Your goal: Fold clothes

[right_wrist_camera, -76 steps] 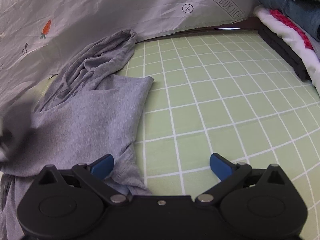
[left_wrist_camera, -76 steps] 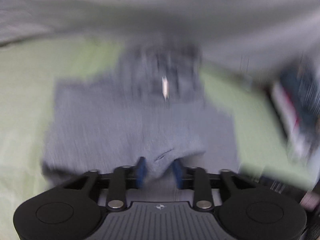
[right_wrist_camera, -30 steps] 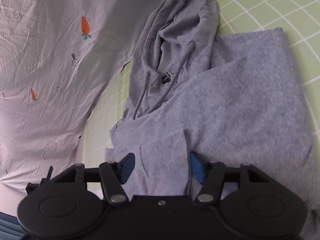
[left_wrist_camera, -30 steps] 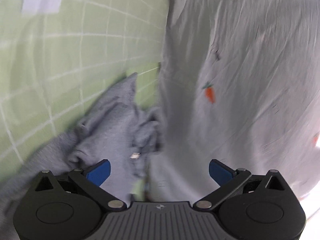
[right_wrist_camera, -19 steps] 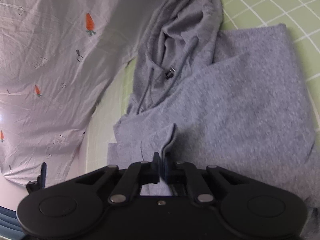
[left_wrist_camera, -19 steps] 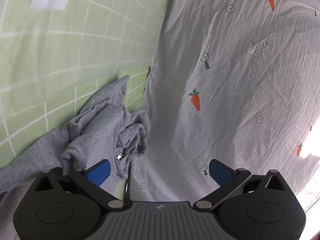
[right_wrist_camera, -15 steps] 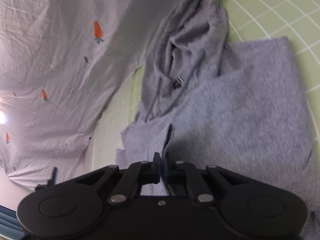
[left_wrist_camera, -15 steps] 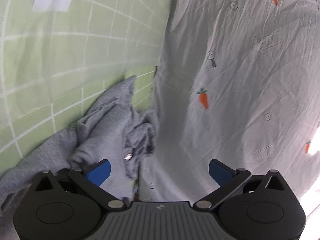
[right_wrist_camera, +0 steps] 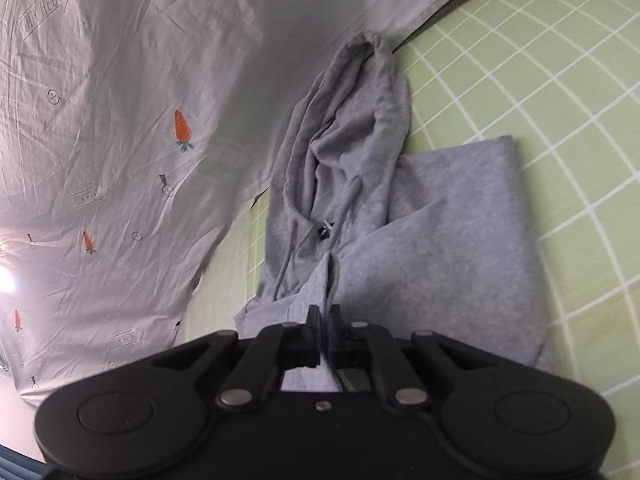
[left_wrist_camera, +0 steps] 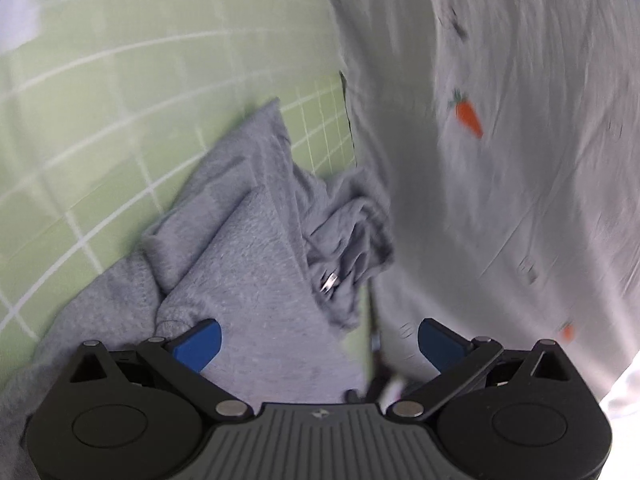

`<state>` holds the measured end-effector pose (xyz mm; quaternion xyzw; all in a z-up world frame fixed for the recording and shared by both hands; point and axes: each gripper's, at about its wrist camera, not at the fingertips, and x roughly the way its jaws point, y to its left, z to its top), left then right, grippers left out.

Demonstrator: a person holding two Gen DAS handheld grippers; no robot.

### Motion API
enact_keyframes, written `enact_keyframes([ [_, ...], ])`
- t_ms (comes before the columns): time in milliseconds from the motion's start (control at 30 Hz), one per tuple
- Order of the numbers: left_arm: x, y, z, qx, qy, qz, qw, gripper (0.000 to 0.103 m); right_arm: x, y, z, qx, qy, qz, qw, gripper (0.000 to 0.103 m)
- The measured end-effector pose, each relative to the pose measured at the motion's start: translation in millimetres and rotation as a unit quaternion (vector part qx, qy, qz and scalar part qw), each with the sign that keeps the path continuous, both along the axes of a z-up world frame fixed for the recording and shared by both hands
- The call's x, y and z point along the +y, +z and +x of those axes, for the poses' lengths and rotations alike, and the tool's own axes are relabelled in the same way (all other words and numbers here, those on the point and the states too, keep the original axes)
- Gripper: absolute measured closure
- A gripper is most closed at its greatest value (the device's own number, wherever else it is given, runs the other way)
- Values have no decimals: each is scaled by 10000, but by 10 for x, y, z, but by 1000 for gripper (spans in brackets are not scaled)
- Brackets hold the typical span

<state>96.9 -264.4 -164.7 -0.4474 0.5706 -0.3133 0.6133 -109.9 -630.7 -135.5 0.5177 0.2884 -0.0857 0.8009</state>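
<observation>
Risk: right tool (right_wrist_camera: 325, 322) pinches only thin ridge of hoodie (right_wrist_camera: 448, 248); fabric likely slips out if pulled hard, or hood (right_wrist_camera: 352, 120) drags and bunches against sheet (right_wrist_camera: 120, 120). Left tool (left_wrist_camera: 318, 340) open, empty, above hoodie edge. Hoodie grey, part-folded, hood crumpled, lying on green grid mat (right_wrist_camera: 560, 80) beside sheet.

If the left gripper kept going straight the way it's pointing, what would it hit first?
Probably the gray hoodie: the open left gripper hangs over its bunched hood, with the white carrot-print sheet just right. Depth is uncertain.
</observation>
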Motion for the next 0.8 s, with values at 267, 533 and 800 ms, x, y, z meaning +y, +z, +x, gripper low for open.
enact_keyframes([
  [267, -274, 188, -16, -454, -464, 290, 9975, 0, -81, 122, -146, -64, -224, -166, 9996, 100],
  [533, -427, 252, 55, -664, -609, 537, 9945, 0, -327, 78, -505, 38, -965, -65, 9953, 100],
  [800, -541, 225, -2, -1233, -936, 1695, 9733, 0, -378, -114, -562, 774, -1129, -214, 9904, 99],
])
